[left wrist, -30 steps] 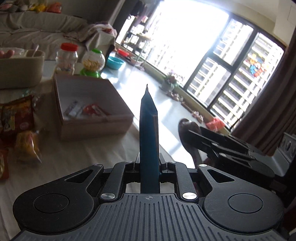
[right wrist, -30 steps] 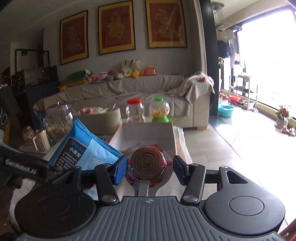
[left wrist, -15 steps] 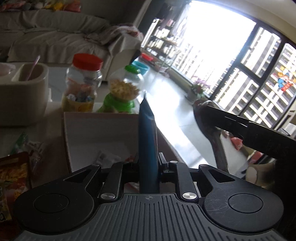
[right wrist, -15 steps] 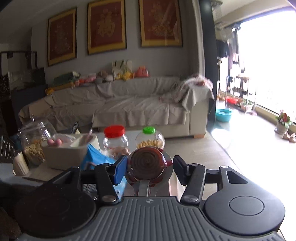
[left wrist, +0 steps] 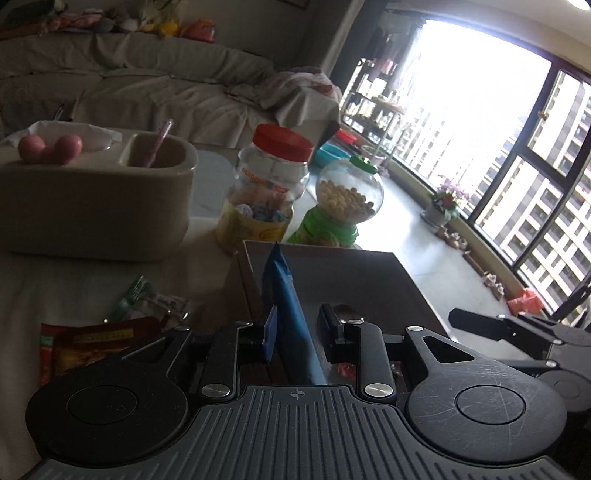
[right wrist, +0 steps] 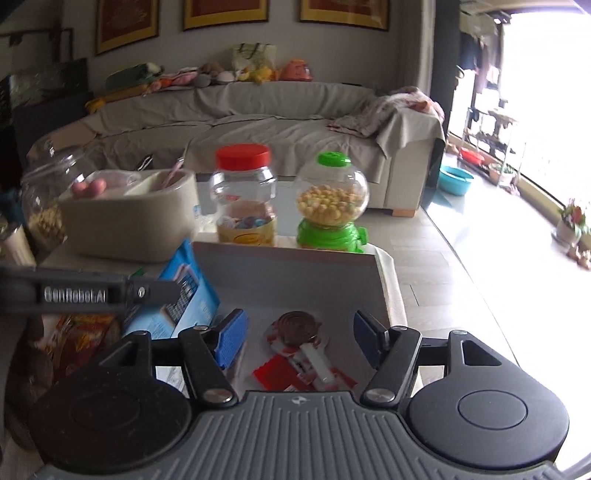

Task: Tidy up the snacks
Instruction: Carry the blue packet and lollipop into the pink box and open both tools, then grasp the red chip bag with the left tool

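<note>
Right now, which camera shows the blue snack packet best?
The right wrist view: the blue snack packet shows its printed face, tilted at the box's left wall. The left wrist view shows it only edge-on, between the left gripper's open jaws.

— Behind the table?
— Sofa (right wrist: pixel 258 122) under a grey cover, soft toys (right wrist: pixel 255 72) lined along its back, crumpled blanket (right wrist: pixel 391 110) on the right end.
— On the wall?
— Three gold-framed red pictures (right wrist: pixel 225 13), tops cut off.
— By the window (left wrist: pixel 517 155)?
— Blue basin (right wrist: pixel 456 180) on the tiled floor, red basin (right wrist: pixel 471 157) beyond, small flowerpot (right wrist: pixel 570 223) near the sill. High-rise blocks outside.
</note>
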`<state>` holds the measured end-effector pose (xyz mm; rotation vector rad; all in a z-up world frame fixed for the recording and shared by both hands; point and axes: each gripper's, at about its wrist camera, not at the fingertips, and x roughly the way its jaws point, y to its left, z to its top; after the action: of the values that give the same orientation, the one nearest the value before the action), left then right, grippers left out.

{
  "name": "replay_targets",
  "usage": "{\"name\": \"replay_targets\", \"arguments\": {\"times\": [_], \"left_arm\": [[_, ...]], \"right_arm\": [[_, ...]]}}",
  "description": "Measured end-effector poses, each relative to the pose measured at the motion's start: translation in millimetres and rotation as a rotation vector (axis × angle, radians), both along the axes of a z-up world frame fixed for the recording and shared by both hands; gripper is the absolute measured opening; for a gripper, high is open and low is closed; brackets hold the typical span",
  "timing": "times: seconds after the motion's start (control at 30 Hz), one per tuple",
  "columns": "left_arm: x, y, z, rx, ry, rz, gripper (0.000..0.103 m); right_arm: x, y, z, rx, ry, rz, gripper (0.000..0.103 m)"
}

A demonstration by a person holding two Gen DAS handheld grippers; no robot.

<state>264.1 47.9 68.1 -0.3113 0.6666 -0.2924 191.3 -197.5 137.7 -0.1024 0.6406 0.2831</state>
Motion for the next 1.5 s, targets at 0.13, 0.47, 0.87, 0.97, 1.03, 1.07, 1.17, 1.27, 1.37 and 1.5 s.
{"name": "replay_targets", "arguments": {"times": [0.13, 0.47, 0.87, 0.97, 1.03, 1.07, 1.17, 1.27, 1.37, 1.5], "left_arm": [[-35.5, 29.0, 16.4, -0.059, -0.046, 0.023, 0.028], [-109.0, 88.3, 5.9, -0.099, -0.034, 0.164, 0.028], [-159.2, 137.9, -22.7, -0.002, 0.012, 0.25, 0.028], [-169.6, 147.5, -34.4, -0.017, 0.035, 0.248, 0.028], [-173.7, 148.3, -39.9, -0.011, 0.046, 0.242, 0.028], [-174.7, 147.8, -42.1, -0.007, 0.051, 0.236, 0.028], [-175.7, 140.1, -47.3, 0.036, 0.062, 0.218, 0.028], [-175.4, 124.8, -50.1, 0.113, 0.058, 0.176, 0.028], [-176.9, 120.0, -52.6, 0.149, 0.058, 0.181, 0.028], [-177.2, 137.8, -57.3, 0.071, 0.073, 0.235, 0.028]], "right_arm": [[-19.3, 8.9, 9.8, 0.02, 0.0, 0.034, 0.07], [-31.9, 43.4, 6.4, 0.065, 0.043, 0.118, 0.072], [9.2, 22.8, -12.3, -0.103, -0.003, -0.142, 0.072], [-17.3, 14.4, -13.3, -0.102, -0.026, -0.117, 0.072], [-42.3, 14.6, -12.4, -0.064, -0.043, -0.053, 0.072], [-52.7, 16.6, -11.4, -0.034, -0.042, -0.018, 0.072], [-81.3, 29.4, -17.9, 0.077, -0.006, 0.087, 0.072], [-101.0, 51.1, -32.8, 0.119, 0.04, 0.172, 0.072], [-110.2, 69.0, -43.9, 0.12, 0.065, 0.214, 0.072], [-107.3, 94.6, -51.5, 0.159, 0.129, 0.254, 0.072]]}}
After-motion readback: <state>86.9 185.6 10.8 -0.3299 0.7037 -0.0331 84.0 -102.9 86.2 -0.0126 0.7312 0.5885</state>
